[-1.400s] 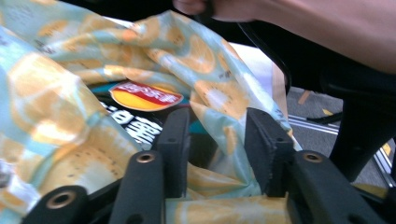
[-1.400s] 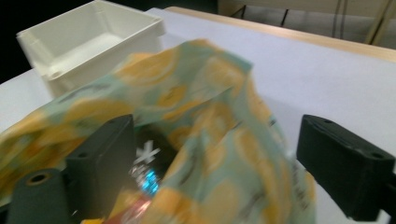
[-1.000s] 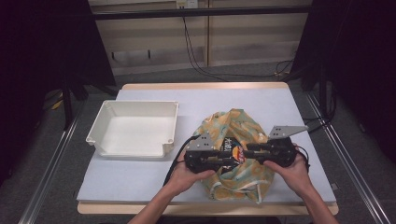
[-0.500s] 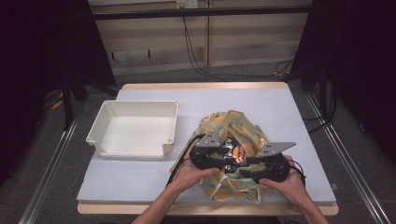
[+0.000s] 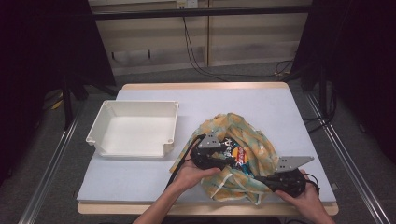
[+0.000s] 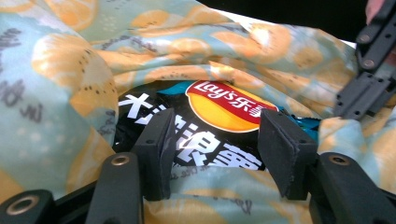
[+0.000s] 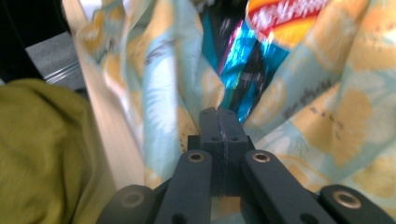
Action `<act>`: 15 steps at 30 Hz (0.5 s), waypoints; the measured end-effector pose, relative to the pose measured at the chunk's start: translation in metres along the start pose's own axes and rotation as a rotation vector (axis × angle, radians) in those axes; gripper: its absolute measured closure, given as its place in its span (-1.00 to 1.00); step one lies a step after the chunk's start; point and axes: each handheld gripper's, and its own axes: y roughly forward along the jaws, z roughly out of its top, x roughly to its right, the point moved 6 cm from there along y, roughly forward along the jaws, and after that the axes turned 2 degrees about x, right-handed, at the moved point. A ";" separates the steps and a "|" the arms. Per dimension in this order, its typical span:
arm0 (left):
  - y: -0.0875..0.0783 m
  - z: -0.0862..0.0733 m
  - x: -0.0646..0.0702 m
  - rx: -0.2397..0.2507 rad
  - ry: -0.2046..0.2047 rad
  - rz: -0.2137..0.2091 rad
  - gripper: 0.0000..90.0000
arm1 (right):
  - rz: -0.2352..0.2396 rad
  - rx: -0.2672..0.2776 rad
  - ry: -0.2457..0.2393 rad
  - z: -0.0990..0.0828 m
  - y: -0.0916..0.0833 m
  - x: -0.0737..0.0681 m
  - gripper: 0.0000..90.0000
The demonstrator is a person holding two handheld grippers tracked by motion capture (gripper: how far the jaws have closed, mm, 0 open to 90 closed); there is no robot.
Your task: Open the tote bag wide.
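Observation:
A cloth bag (image 5: 254, 140) printed with orange slices lies on the right half of the table. A black Lay's chip packet (image 5: 237, 153) sits in its open mouth. My left gripper (image 5: 225, 157) reaches in from the left and its jaws have just been opening. In the left gripper view it (image 6: 215, 140) is open, with the chip packet (image 6: 224, 107) between the pads and not pressed. My right gripper (image 5: 260, 181) lies at the bag's near right edge and has just closed. Its jaws (image 7: 223, 119) meet on a fold of the cloth bag (image 7: 327, 116).
A white tray (image 5: 100, 135) stands on the left half of the table (image 5: 280, 102), apart from the bag. The right gripper (image 6: 369, 70) crosses the top right corner of the left gripper view. A green sleeve (image 7: 46, 154) sits at the left of the right gripper view.
My right gripper has moved from the bag's middle toward the table's near right edge and has shut. The left gripper has stayed at the bag's mouth, its jaws now wider.

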 end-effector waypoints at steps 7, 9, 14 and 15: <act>0.001 0.000 -0.001 0.003 0.002 0.011 0.03 | 0.013 -0.064 0.012 -0.028 0.006 -0.008 1.00; 0.000 0.001 -0.001 0.005 -0.030 0.003 0.02 | 0.009 -0.059 0.021 -0.028 0.006 -0.005 1.00; -0.008 0.012 0.014 -0.007 -0.004 -0.071 0.18 | 0.001 -0.034 0.021 -0.024 0.007 -0.004 0.92; -0.008 0.014 0.016 -0.008 0.007 -0.078 0.21 | -0.003 -0.021 0.026 -0.021 0.006 -0.005 0.82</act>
